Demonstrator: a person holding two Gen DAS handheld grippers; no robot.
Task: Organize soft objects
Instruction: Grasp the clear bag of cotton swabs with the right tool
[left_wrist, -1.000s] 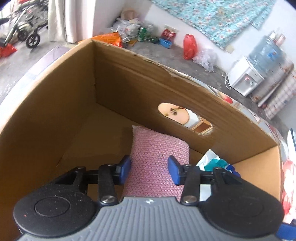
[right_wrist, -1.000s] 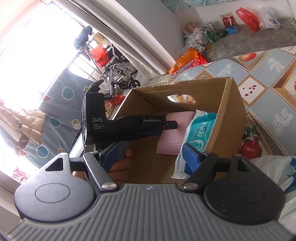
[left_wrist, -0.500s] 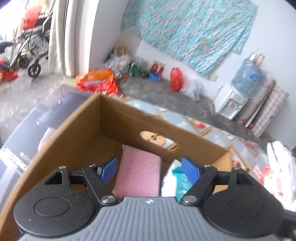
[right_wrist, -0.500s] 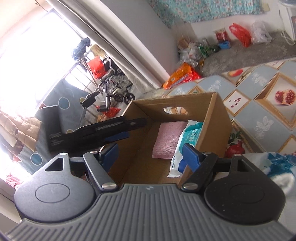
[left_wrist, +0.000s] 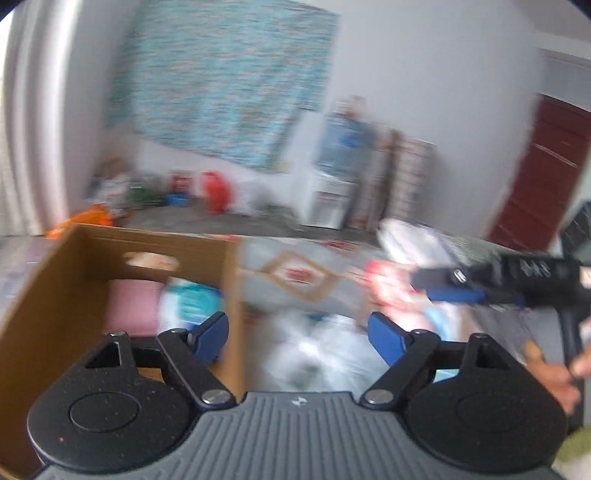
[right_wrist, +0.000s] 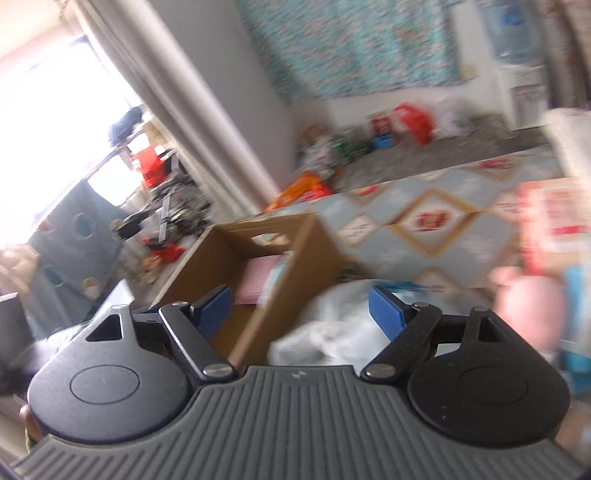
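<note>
Both views are blurred. Nearest me, my left tool (left_wrist: 297, 334) stands wide with nothing between its blue pads; its jaws have just been opening. My right tool (right_wrist: 301, 310) is also spread wide and empty, its jaws likewise just opened further.

Just beyond the tools, on the patterned desk (right_wrist: 436, 221), lies a heap of white crumpled plastic bags (right_wrist: 332, 332). I judge them light, floppy and slippery, best pinched at a bunched fold rather than a flat face.

To the left stands an open cardboard box (left_wrist: 66, 295). Inside it, a pink cushion (left_wrist: 131, 306) sits against the far wall, touching a teal-and-white wipes pack (left_wrist: 188, 301) on its right. Both look soft and squashable.

Farther right is a pink rounded soft thing (right_wrist: 528, 306), too blurred to identify.
</note>
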